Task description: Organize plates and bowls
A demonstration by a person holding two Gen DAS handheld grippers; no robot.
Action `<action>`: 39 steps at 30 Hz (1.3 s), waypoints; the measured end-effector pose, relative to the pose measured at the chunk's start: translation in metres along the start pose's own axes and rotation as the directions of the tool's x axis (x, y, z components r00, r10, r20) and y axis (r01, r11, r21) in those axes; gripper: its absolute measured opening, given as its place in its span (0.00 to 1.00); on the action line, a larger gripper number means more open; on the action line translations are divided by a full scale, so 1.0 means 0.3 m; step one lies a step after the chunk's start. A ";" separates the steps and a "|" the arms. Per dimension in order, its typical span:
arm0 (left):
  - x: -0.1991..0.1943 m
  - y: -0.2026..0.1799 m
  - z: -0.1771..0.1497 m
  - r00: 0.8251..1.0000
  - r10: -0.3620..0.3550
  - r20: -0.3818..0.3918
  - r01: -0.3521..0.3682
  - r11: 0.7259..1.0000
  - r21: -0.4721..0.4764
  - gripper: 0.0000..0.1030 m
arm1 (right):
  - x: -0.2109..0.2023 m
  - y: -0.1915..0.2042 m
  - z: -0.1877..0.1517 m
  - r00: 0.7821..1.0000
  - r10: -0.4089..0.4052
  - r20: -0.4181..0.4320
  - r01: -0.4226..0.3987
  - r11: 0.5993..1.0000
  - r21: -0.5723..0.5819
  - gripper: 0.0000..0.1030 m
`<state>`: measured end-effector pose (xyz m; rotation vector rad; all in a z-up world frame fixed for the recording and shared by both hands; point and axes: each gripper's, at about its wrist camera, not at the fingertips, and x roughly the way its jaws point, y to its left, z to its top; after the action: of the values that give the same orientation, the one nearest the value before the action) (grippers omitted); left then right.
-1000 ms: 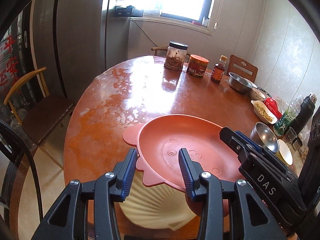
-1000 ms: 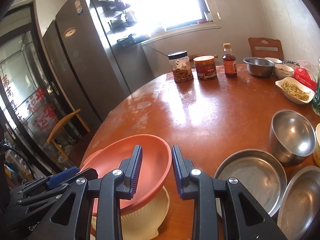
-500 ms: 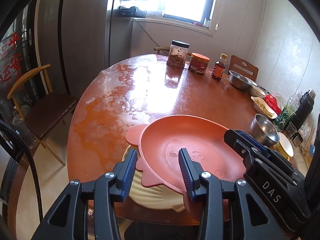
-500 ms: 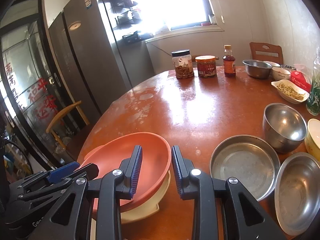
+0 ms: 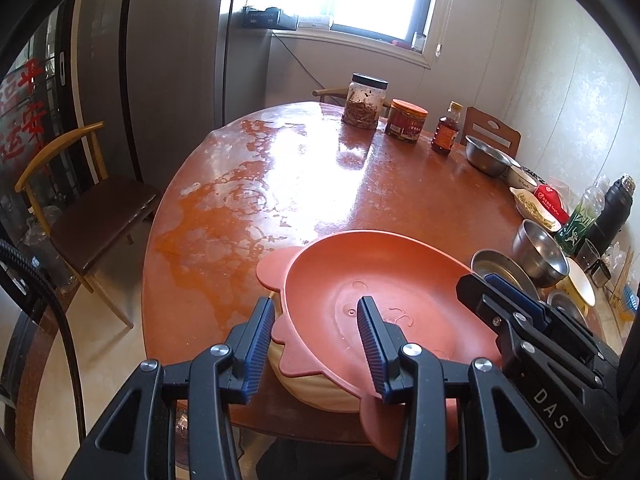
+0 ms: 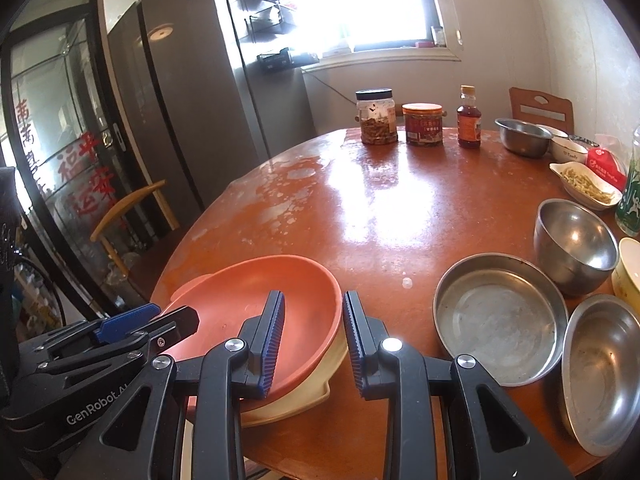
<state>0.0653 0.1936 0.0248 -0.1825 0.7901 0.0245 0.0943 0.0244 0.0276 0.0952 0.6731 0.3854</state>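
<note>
daylight is pouring through a bright window (image 6: 384,4) and glaring off the round reddish-brown table (image 5: 360,184). a tall grey fridge (image 6: 208,92) is standing by the pale walls, and a wooden chair (image 5: 92,208) is sitting on the light floor.

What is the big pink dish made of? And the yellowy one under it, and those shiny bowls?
The pink dish looks like matte plastic: even colour, a moulded face and ear tabs. The cream dish beneath it could be plastic or glazed ceramic; its smooth, soft sheen leaves that open. The deep bowl and flat pan look like stainless steel: grey, mirror-like, with bright glints and scuffs.
</note>
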 end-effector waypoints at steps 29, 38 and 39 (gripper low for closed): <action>0.126 0.056 -0.004 0.999 0.050 -0.011 -0.050 0.999 -0.010 0.42 | 0.094 0.042 -0.082 0.997 -0.028 -0.071 0.024 0.998 -0.062 0.32; 0.130 0.074 -0.012 0.999 0.046 -0.009 -0.046 0.998 -0.031 0.42 | 0.097 0.044 -0.086 0.997 -0.014 -0.075 0.009 0.998 -0.068 0.32; 0.130 0.074 -0.013 0.999 0.045 -0.011 -0.045 0.998 -0.033 0.42 | 0.098 0.043 -0.085 0.997 -0.012 -0.076 0.007 0.998 -0.065 0.32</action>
<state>0.0882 0.2131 -0.0090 -0.1968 0.8047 0.0796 0.0951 0.0466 -0.0070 0.0157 0.7355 0.4031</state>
